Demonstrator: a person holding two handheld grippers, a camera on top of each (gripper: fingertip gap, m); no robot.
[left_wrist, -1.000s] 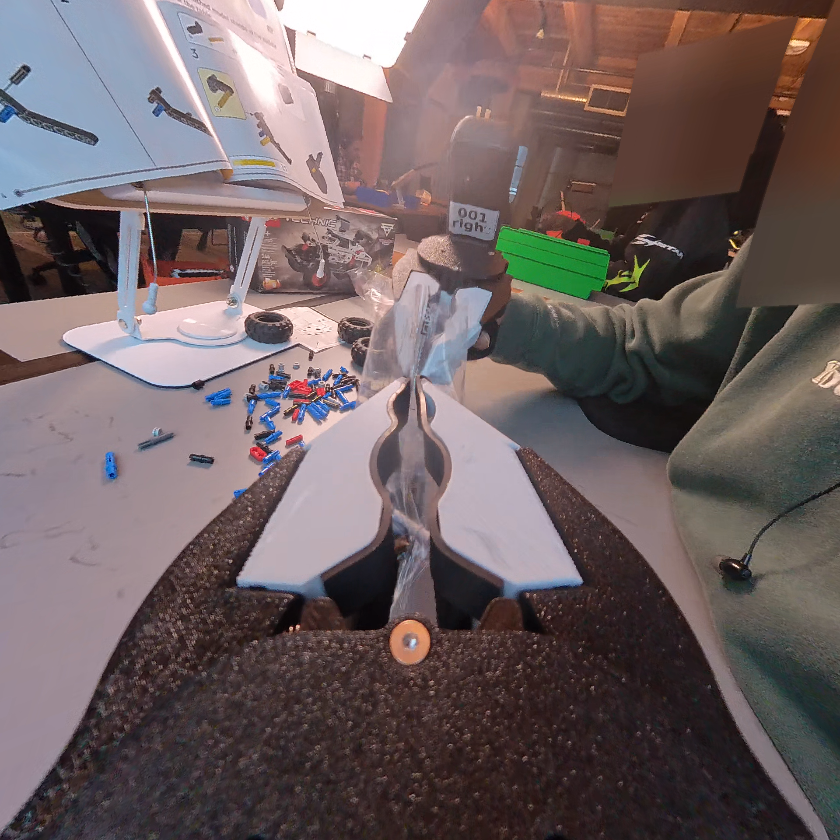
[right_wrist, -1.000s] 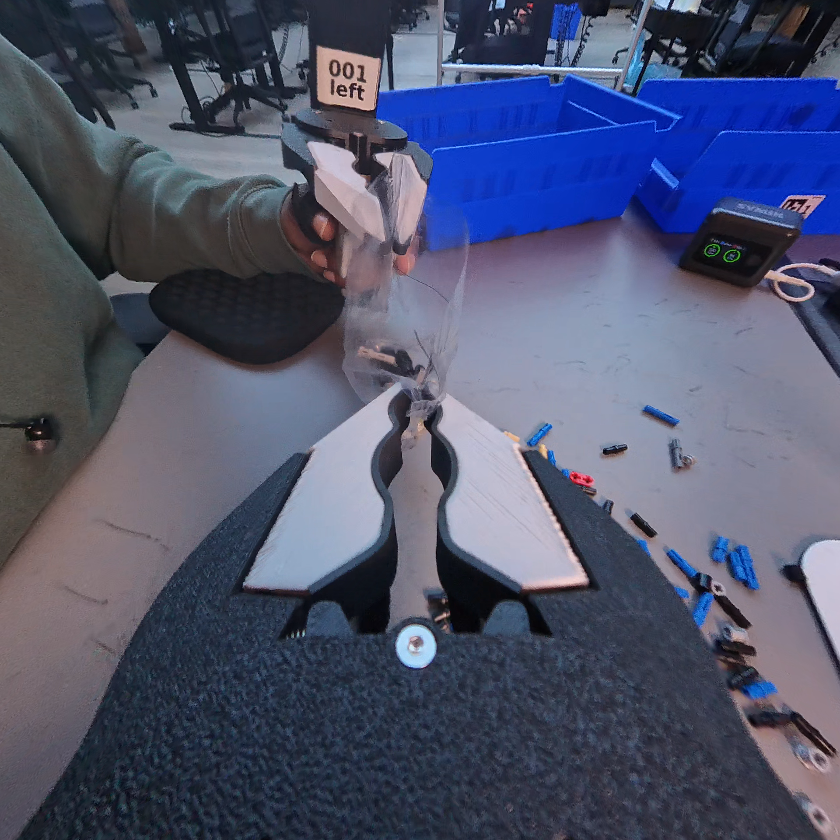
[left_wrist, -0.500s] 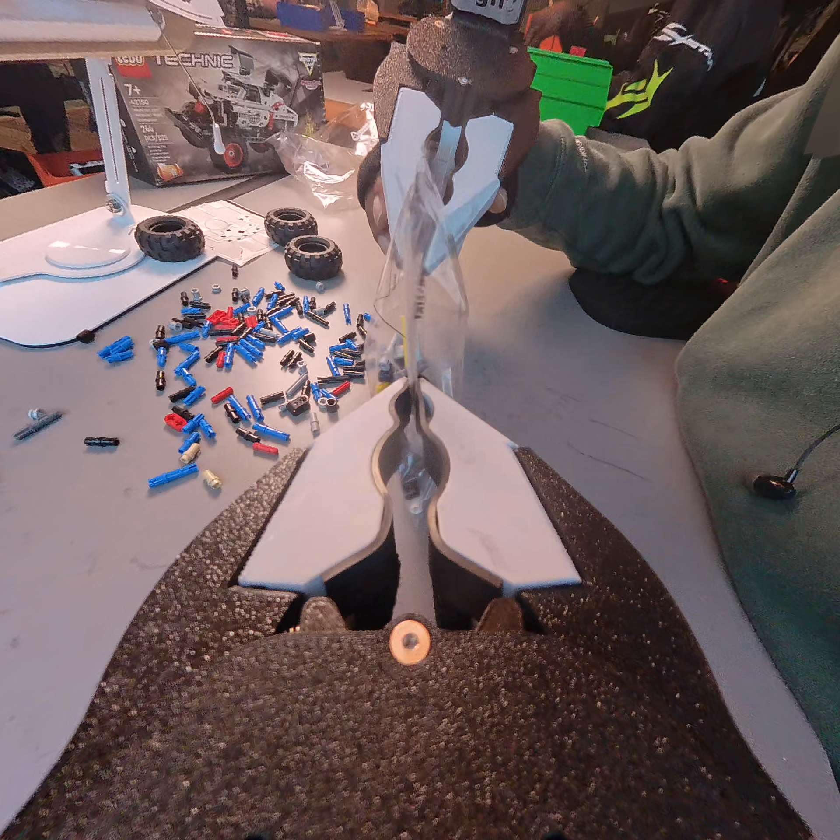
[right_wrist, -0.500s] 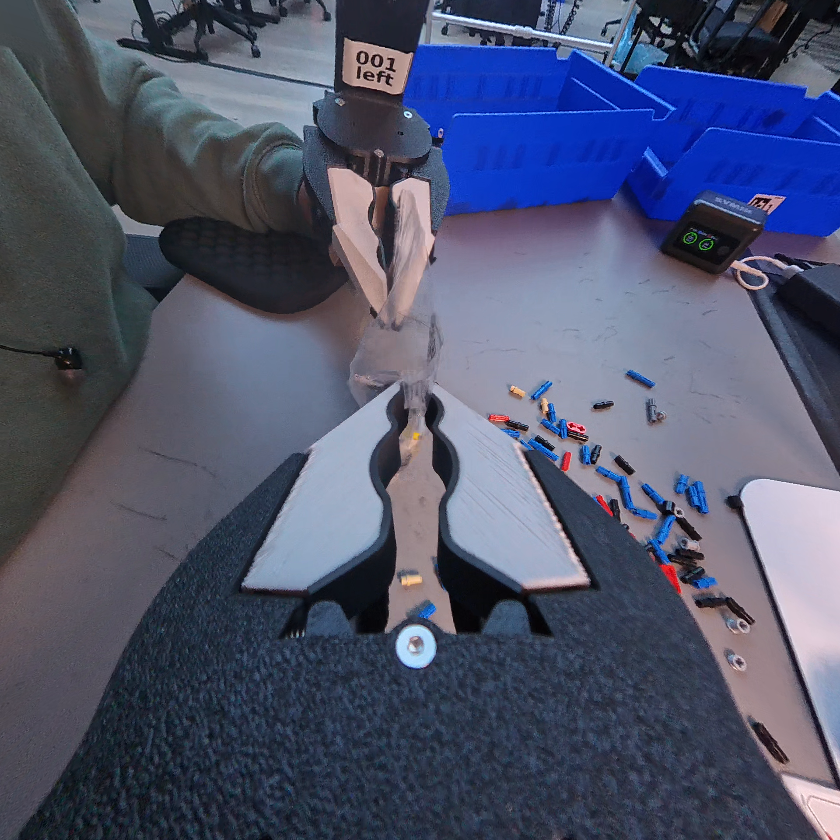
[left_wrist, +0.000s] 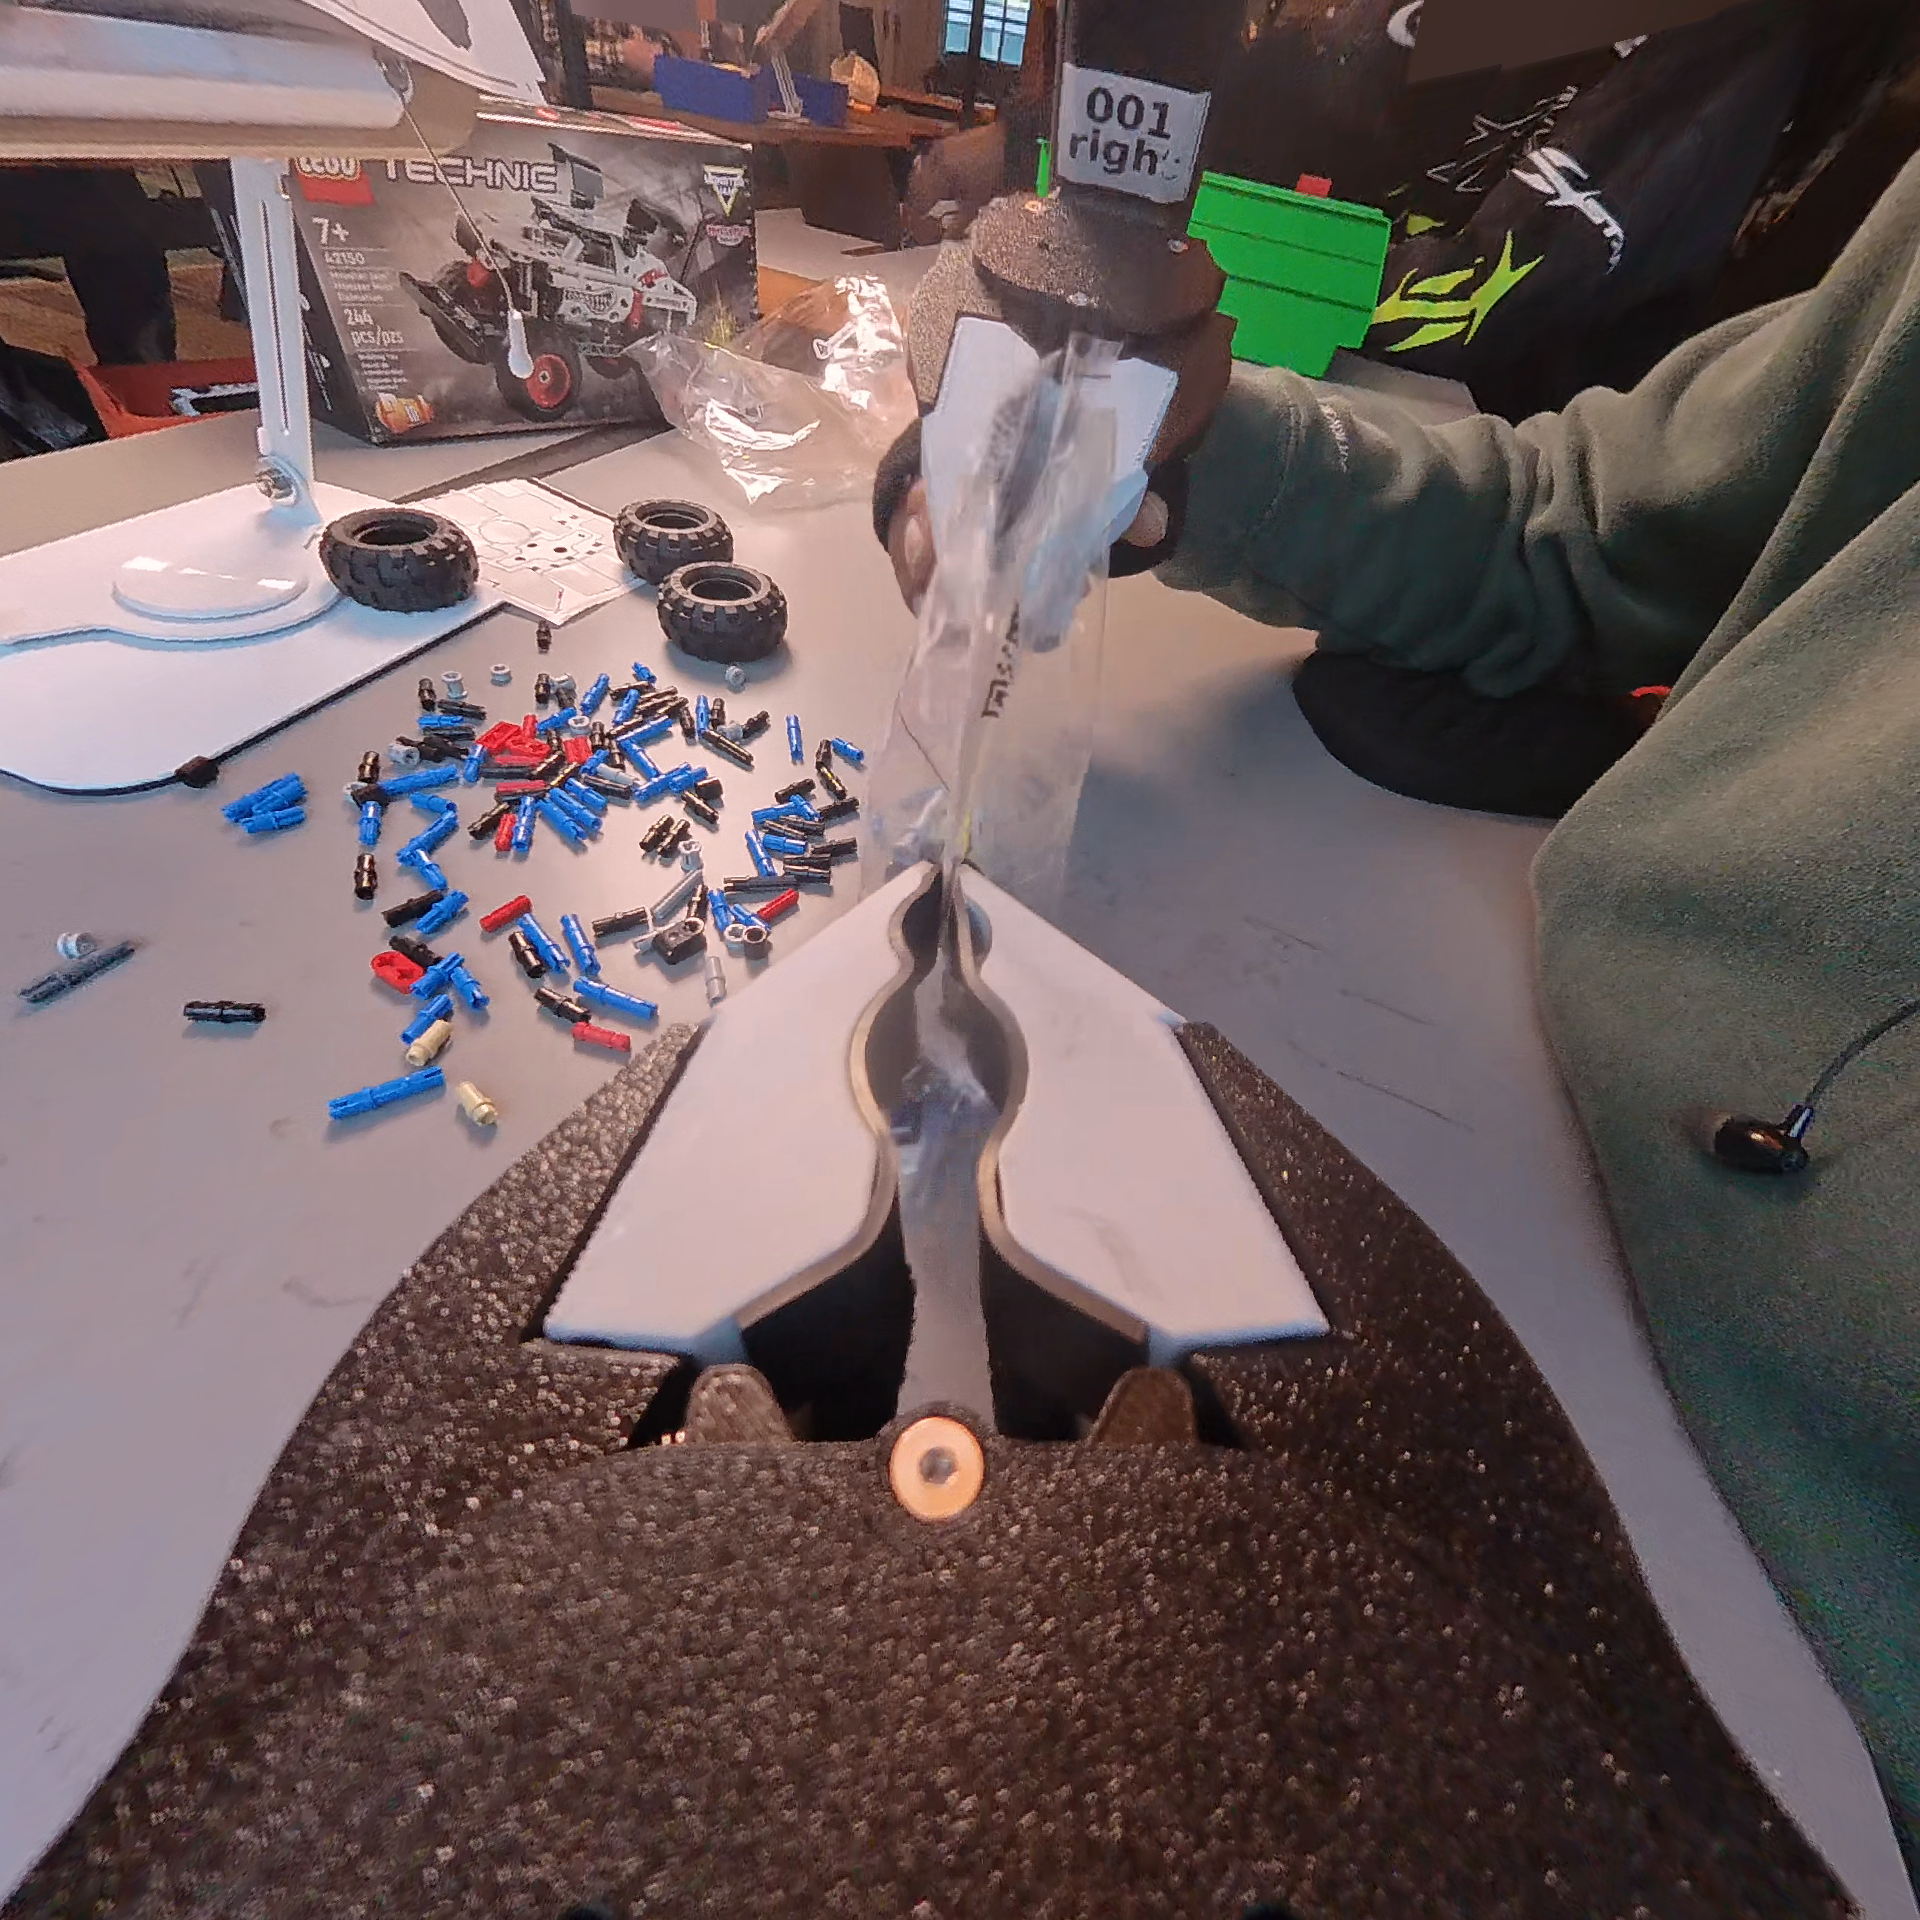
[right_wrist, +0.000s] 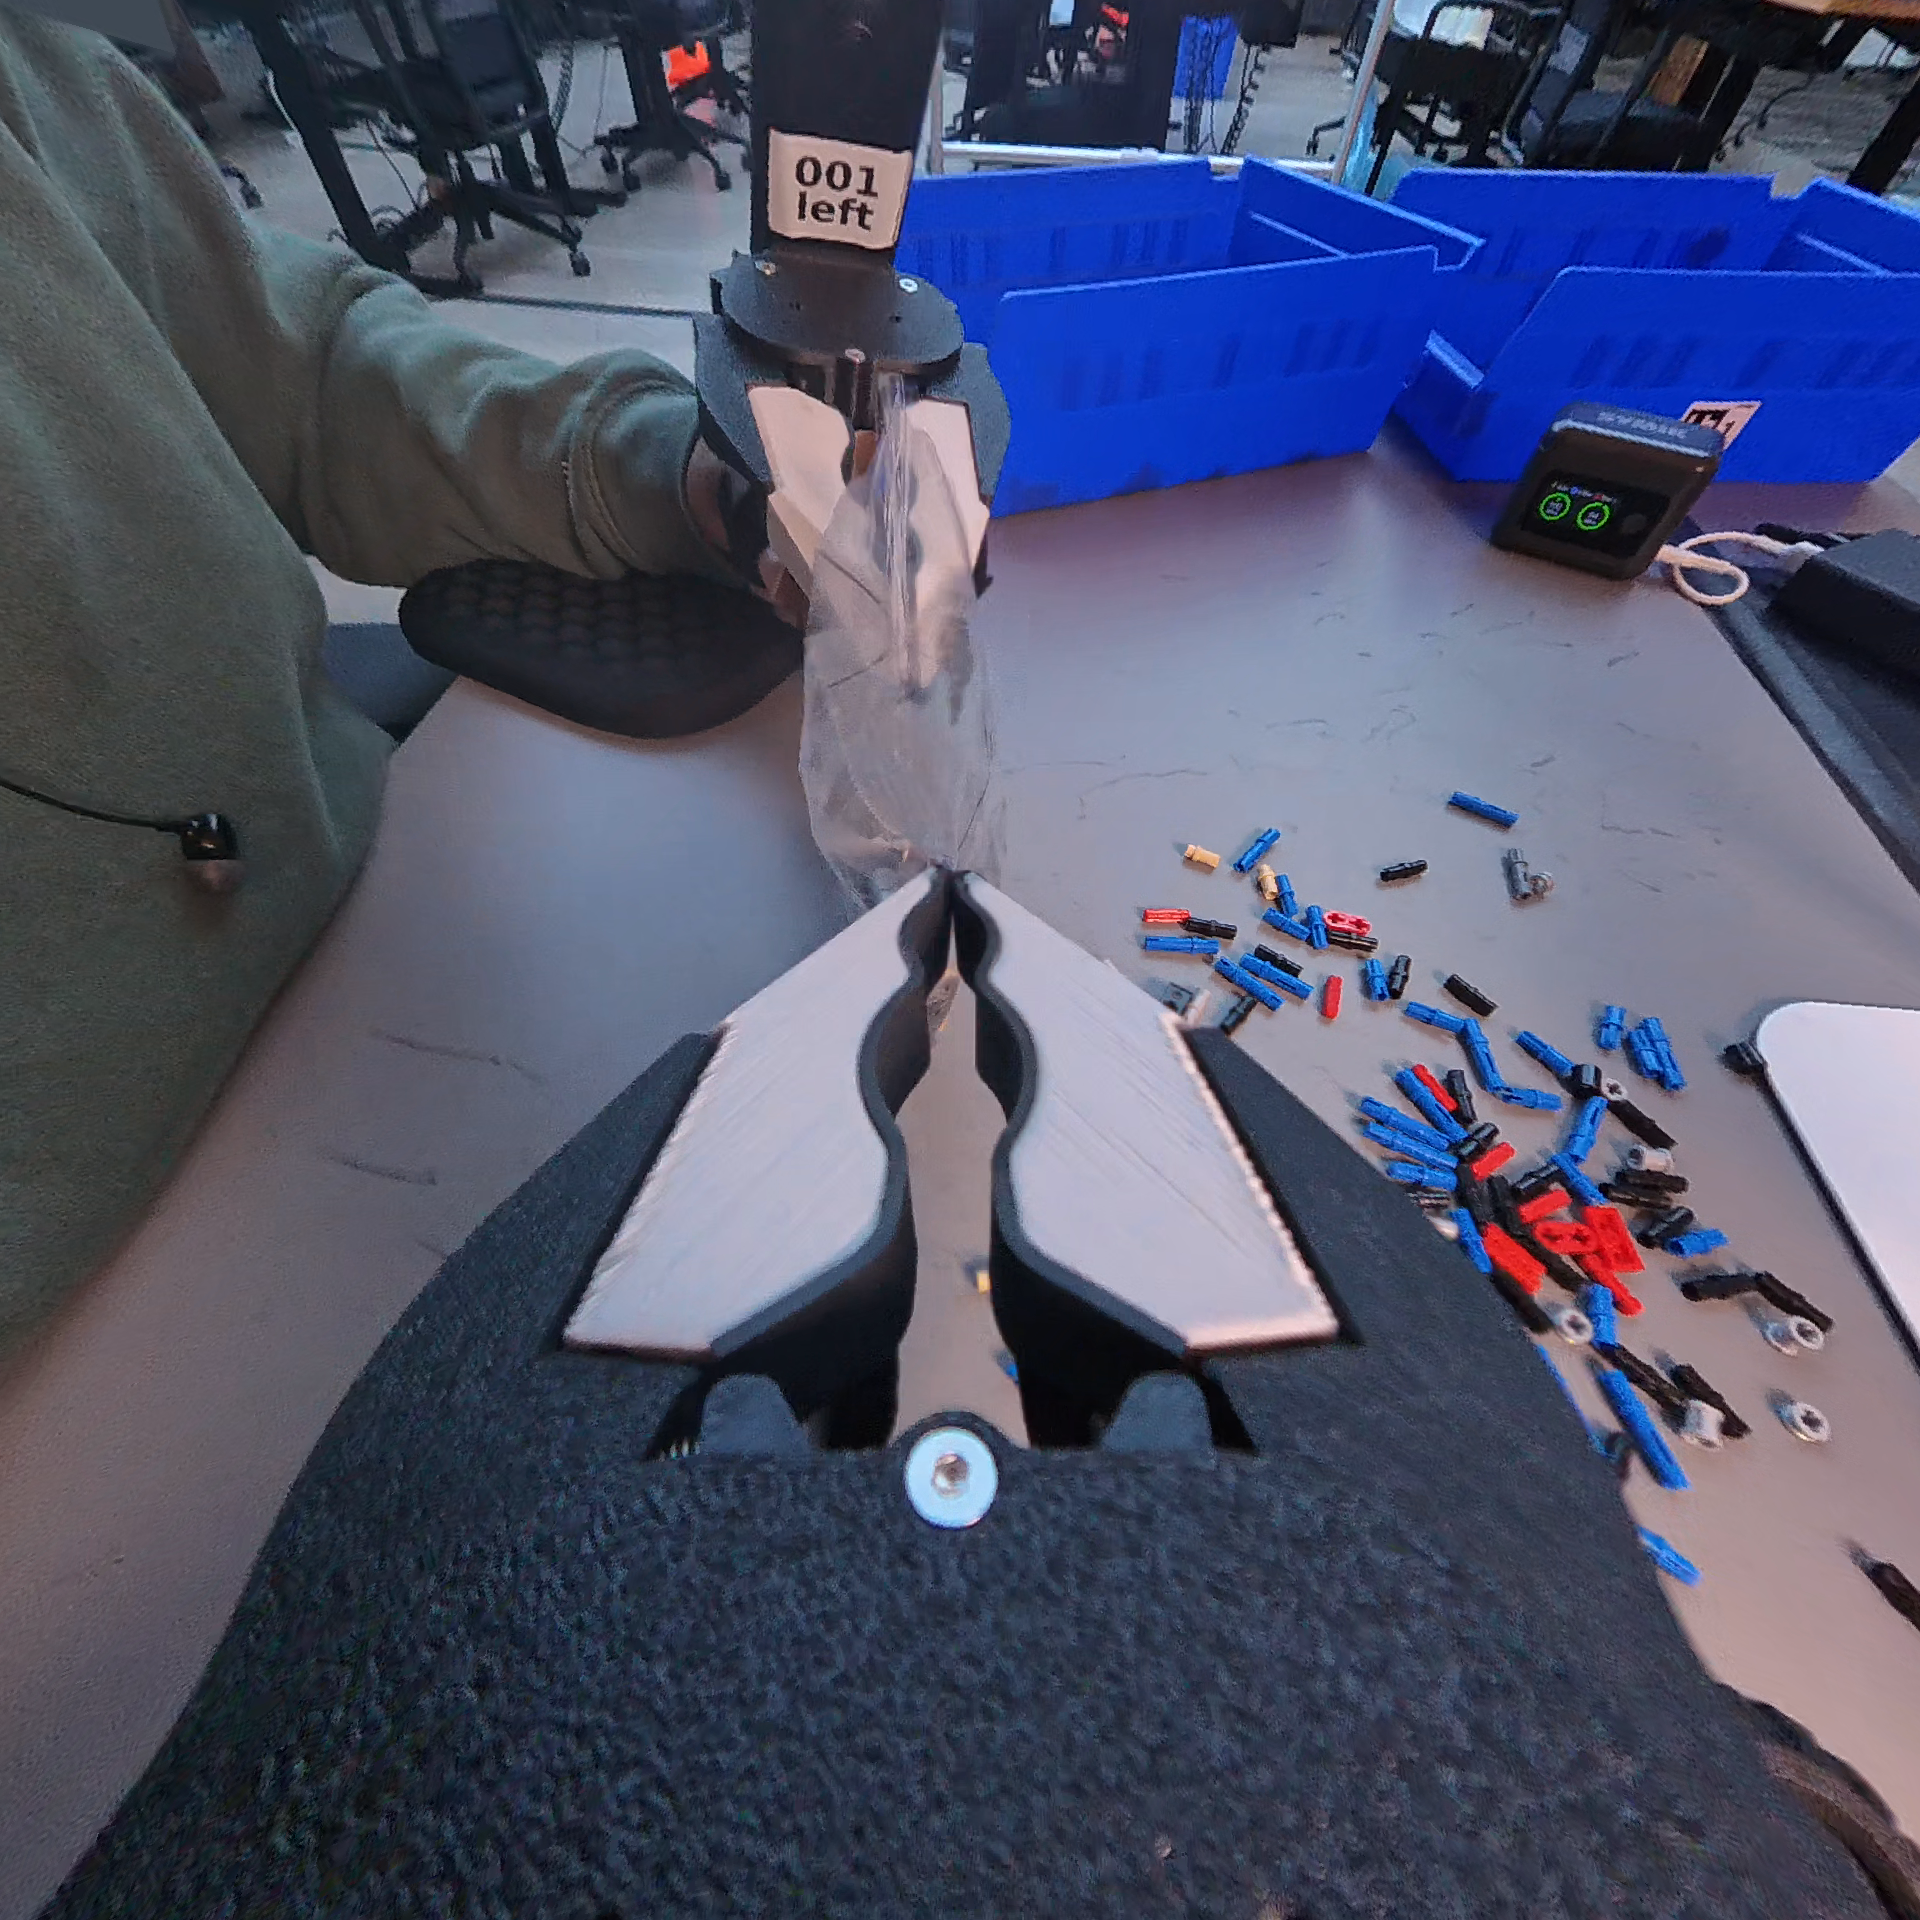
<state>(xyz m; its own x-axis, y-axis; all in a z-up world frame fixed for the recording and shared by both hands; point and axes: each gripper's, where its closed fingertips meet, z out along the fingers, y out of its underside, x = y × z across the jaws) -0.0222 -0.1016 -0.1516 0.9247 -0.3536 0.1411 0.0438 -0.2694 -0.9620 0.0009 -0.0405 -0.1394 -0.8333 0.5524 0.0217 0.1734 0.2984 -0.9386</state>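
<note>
Clear plastic bag (left_wrist: 997, 727) hung stretched between the two grippers above the grey desk (left_wrist: 1299, 935), well in from its edges. Left gripper (left_wrist: 948, 883) was clenched on one end of it, film trailing back between its fingers, where something small and blue showed too blurred to name. Right gripper (right_wrist: 951, 881) pinched the other end at its tips. Whatever else lay inside the bag was hard to make out through the creased film. Small blue, black and red pins (left_wrist: 582, 810) lay scattered on the desk just beside the bag, with three black tyres (left_wrist: 717, 608) beyond them near a white stand base (left_wrist: 125, 665), cut off at the frame edge. Blue bins (right_wrist: 1195, 343) stood along the far edge
</note>
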